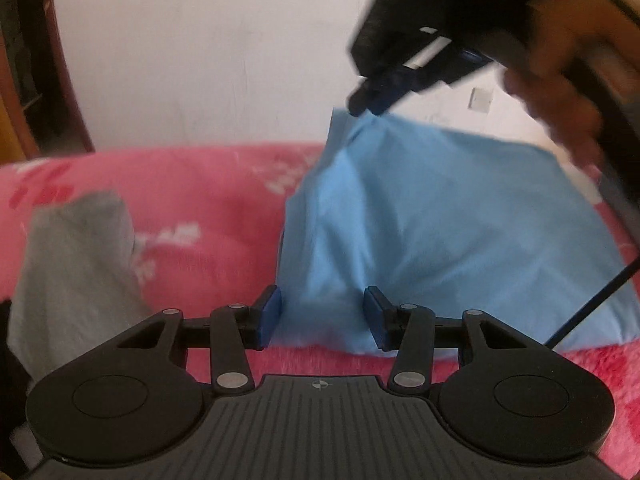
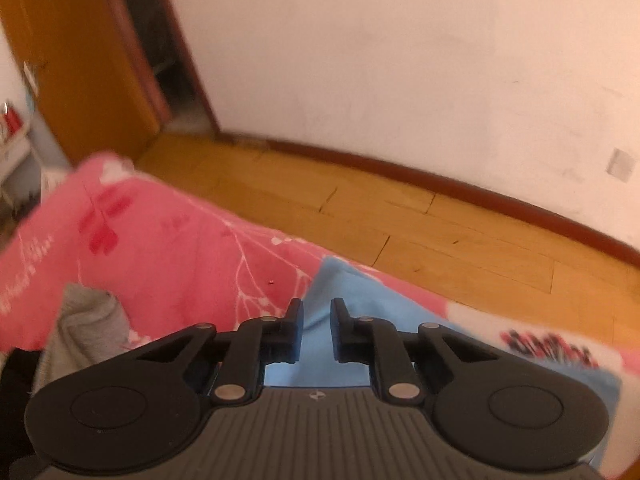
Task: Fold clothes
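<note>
The blue cloth point(image 1: 440, 232) lies on the pink bed cover point(image 1: 192, 200). The left claw point(image 1: 323, 316) gapes wide around its near edge; the right claw point(image 1: 366, 106), at one o'clock, seemingly pinches a lifted corner. A grey garment point(image 1: 76, 264) sits at nine o'clock.

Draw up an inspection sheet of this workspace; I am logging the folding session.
Surface: pink floral blanket, soft and uneven.
Job's things: blue cloth, one corner raised at the tips of the right tongs; grey garment crumpled to its left, apart from it.
Clutter: nothing seen.
Grippers: left tongs open, the blue cloth's near edge between the fingers; right tongs narrowly apart over blue cloth, grip unclear, held by a hand.
Cables: black cable crossing the blue cloth's right side.
Surroundings: white wall, wooden floor, orange door.
</note>
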### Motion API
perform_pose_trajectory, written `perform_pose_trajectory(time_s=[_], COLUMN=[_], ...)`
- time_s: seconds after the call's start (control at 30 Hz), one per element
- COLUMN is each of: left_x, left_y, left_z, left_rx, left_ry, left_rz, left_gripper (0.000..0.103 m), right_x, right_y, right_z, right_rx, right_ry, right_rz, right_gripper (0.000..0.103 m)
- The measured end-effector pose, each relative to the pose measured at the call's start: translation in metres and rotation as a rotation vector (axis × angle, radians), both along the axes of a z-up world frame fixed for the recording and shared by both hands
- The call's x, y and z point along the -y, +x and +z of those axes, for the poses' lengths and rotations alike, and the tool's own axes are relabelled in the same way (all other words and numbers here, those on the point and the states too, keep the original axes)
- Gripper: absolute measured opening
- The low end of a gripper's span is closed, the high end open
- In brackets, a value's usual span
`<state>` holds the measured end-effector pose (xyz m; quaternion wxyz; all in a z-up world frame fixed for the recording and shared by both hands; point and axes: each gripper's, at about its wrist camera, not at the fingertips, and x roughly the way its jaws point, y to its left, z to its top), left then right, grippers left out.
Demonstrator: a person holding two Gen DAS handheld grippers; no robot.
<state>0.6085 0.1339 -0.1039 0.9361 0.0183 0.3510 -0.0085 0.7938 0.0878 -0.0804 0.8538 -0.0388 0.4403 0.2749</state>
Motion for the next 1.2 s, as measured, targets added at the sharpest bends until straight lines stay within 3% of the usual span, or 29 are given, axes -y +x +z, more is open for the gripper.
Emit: perform_pose_trajectory(time_s=[0.1, 0.2, 0.27, 0.33, 0.43, 0.53, 0.7, 0.83, 1.03, 1.13, 1.2], left_x=[0.003, 0.007, 0.007, 0.006, 0.001, 0.005, 0.009, 0.008, 0.011, 0.013, 0.014], left_y=[0.004, 0.008, 0.009, 0.008, 0.004, 0.003, 0.001, 0.001, -0.004, -0.006, -0.006], left_z=[-0.014, -0.029, -0.031, -0.03, -0.028, -0.033, -0.03, -0.03, -0.026, -0.027, -0.028], left_rx=[-0.023, -0.046, -0.044, -0.037, -0.026, -0.016, -0.014, -0.007, 0.006, 0.005, 0.007], left_ry=[0.017, 0.034, 0.039, 0.037, 0.022, 0.039, 0.06, 0.054, 0.081, 0.102, 0.111], left_rz=[-0.004, -0.008, -0.011, -0.012, -0.008, -0.023, -0.025, -0.021, -0.025, -0.034, -0.036], left_gripper=[0.047, 0.047, 0.047, 0.047, 0.047, 0.047, 0.047, 0.048, 0.048, 0.048, 0.048], right_x=[-0.029, -0.05, -0.051, -0.045, -0.041, -0.049, -0.077, -0.082, -0.079, -0.085, -0.088], right_y=[0.019, 0.032, 0.039, 0.039, 0.026, 0.008, 0.0, 0.008, -0.006, -0.01, -0.007], right_z=[-0.02, -0.037, -0.036, -0.022, 0.001, 0.01, -0.004, -0.005, 0.005, -0.016, -0.03], right_rx=[-0.023, 0.011, 0.04, 0.061, 0.004, -0.114, -0.123, -0.193, -0.216, -0.252, -0.221], right_ry=[-0.125, -0.225, -0.21, -0.126, -0.053, -0.093, -0.319, -0.305, -0.292, -0.337, -0.299], right_rz=[0.057, 0.063, 0.02, -0.02, 0.055, 0.18, 0.255, 0.227, 0.21, 0.253, 0.245], right_gripper=[0.014, 0.014, 0.014, 0.014, 0.017, 0.019, 0.022, 0.022, 0.022, 0.021, 0.021])
